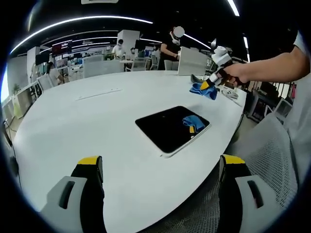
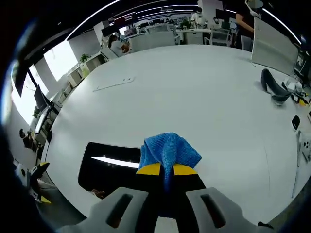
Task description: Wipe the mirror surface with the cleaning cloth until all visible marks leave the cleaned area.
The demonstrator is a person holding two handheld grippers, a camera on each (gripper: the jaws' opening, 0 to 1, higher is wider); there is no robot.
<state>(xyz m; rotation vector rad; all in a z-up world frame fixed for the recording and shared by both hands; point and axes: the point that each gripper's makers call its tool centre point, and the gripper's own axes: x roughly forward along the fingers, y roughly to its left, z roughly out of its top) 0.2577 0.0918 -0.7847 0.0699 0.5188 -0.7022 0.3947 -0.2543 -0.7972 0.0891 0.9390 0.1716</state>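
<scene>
Right hand-held gripper (image 2: 166, 171) clamped on blue cloth (image 2: 168, 149), held above bench (image 2: 204, 97) near mirror (image 1: 171, 128), prob. ready to wipe. Left hand-held gripper (image 1: 160, 167) wide open, empty.

the left gripper (image 1: 160, 167) is held with its jaws spread wide apart, nothing between them. the right gripper (image 1: 210, 86) is carried in a hand (image 1: 236, 74) on an outstretched bare forearm, raised above the white table (image 1: 97, 121), its jaws clamped on the blue cloth (image 2: 169, 150).
</scene>
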